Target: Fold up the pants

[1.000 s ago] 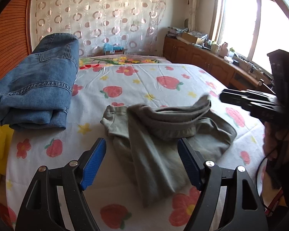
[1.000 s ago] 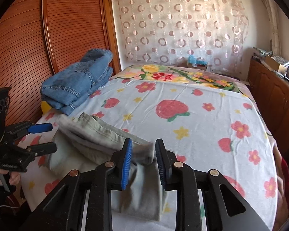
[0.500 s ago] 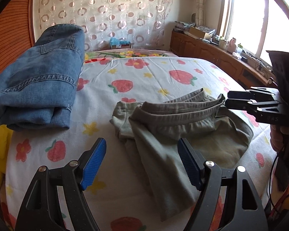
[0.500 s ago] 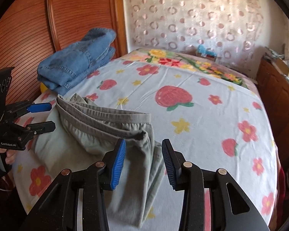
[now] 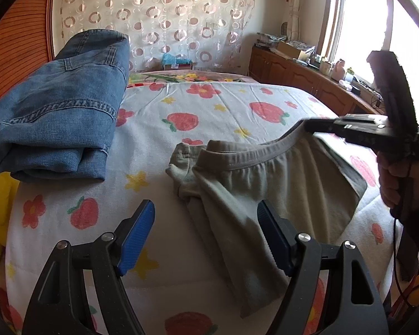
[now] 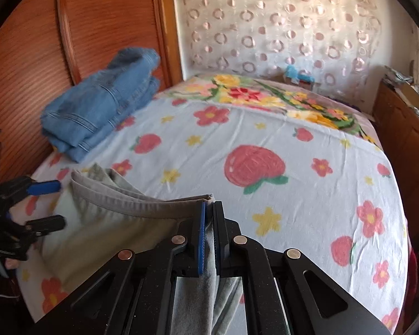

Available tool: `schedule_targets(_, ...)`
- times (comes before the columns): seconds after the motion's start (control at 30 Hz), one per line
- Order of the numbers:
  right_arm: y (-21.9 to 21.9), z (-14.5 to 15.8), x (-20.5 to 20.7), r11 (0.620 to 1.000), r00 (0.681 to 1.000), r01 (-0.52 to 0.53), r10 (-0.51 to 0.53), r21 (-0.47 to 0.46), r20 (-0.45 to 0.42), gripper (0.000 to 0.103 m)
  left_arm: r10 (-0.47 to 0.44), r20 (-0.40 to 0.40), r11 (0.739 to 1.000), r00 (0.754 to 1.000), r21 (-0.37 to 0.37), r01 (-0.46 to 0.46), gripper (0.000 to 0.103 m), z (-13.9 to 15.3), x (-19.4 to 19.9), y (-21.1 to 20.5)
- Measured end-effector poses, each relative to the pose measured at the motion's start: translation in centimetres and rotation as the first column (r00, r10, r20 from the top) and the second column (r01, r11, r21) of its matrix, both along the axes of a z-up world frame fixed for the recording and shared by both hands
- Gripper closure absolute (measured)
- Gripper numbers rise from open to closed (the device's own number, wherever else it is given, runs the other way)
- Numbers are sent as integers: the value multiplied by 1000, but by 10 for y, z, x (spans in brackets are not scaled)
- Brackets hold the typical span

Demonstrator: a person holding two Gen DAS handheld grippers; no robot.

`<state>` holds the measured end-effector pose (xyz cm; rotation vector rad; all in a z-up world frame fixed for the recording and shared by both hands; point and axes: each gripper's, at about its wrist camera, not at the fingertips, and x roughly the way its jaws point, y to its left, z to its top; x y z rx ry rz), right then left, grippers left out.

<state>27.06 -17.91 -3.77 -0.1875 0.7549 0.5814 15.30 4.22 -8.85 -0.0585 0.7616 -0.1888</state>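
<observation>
One pair of grey-green pants (image 5: 268,184) lies on the strawberry-print bedsheet (image 5: 209,106), toward its near edge. One stack of folded blue jeans (image 5: 56,111) rests on the sheet to the left of the pants, apart from them. Two grippers are present. The right gripper (image 6: 208,231) is clenched on the waistband of the pants, lifting that edge off the sheet. The left gripper (image 5: 205,237) is released, jaws spread wide, hovering above the near leg of the pants with nothing gripped.
</observation>
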Motion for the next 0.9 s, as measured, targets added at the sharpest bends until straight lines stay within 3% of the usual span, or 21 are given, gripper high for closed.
schedule_targets(0.17,-2,-8,-2,1000,999,22,-22,4,-26,97,-7,3,1000,1000,-20,7,42,2,-4,2)
schedule_targets(0.23,-5,-1,-2,999,999,45,-44,4,-19,80,-17,1,999,1000,-32,17,50,2,-6,1)
schedule_targets(0.33,-11,7,-9,999,999,46,-46,19,-5,79,-37,5,999,999,-39,38,61,5,-13,-5)
schedule_targets(0.67,-46,7,-87,1000,1000,-1,1,31,-23,79,-94,-10,994,995,-54,94,67,0,-48,-16)
schedule_targets(0.9,-67,1,-109,998,998,36,-34,46,-51,74,-102,-29,994,994,-53,100,68,-8,-56,-17)
